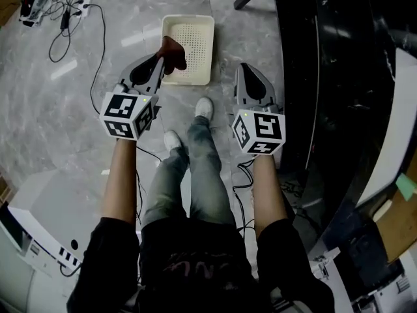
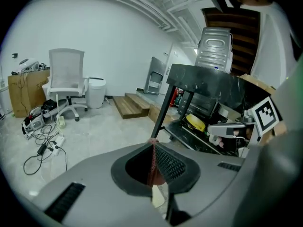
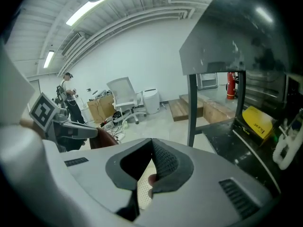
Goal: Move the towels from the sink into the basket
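A dark red towel (image 1: pixel 173 52) hangs from my left gripper (image 1: pixel 160 59), which is shut on it just above the near left edge of the white perforated basket (image 1: pixel 210 44) on the floor. In the left gripper view a strip of the towel (image 2: pixel 152 167) shows pinched between the jaws. My right gripper (image 1: pixel 243 68) hovers to the right of the basket, its jaws together with nothing held. In the right gripper view the jaws of the right gripper (image 3: pixel 151 144) meet at the tip, with a patch of basket (image 3: pixel 142 193) below and the towel (image 3: pixel 102 138) at left.
A black table (image 1: pixel 339 77) stands close on the right. Cables and a power strip (image 1: pixel 65 12) lie on the marble floor at upper left. The person's shoes (image 1: pixel 204 107) stand just short of the basket. A white office chair (image 2: pixel 66 79) stands farther off.
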